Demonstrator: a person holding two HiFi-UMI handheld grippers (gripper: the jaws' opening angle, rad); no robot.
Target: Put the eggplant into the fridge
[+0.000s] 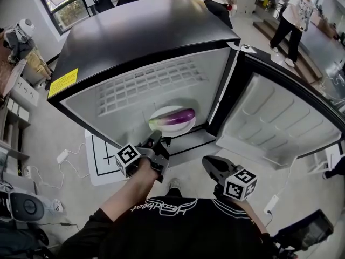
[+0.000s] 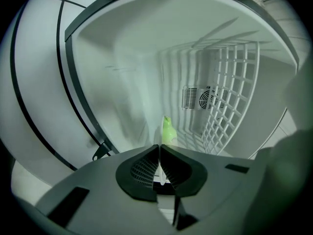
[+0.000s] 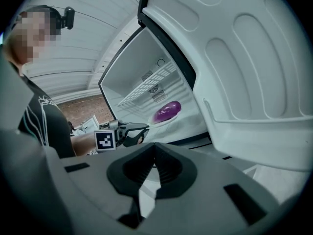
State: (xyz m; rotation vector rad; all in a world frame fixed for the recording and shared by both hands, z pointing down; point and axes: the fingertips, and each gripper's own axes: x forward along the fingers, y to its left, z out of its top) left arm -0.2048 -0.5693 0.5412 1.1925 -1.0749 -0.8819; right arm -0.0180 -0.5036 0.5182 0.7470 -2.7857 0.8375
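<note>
A purple eggplant (image 1: 180,116) with a green stem lies on a white plate (image 1: 167,111) on the floor of the open fridge (image 1: 135,31). My left gripper (image 1: 156,137) reaches in at the plate's near edge and is shut on its rim. In the left gripper view the thin white plate (image 2: 159,174) runs edge-on between the closed pads, with the green stem (image 2: 168,130) just beyond my left gripper (image 2: 159,148). The right gripper view shows the eggplant (image 3: 167,110) and my left gripper (image 3: 142,128) at the plate. My right gripper (image 1: 207,162) hangs outside the fridge, shut and empty (image 3: 155,148).
The fridge door (image 1: 280,117) stands wide open at the right, its moulded shelves bare. A white wire shelf (image 1: 145,82) sits above the plate, and a fan vent (image 2: 208,99) is in the back wall. A marked white mat (image 1: 99,158) and a power strip (image 1: 62,156) lie on the floor. People (image 1: 291,20) stand behind.
</note>
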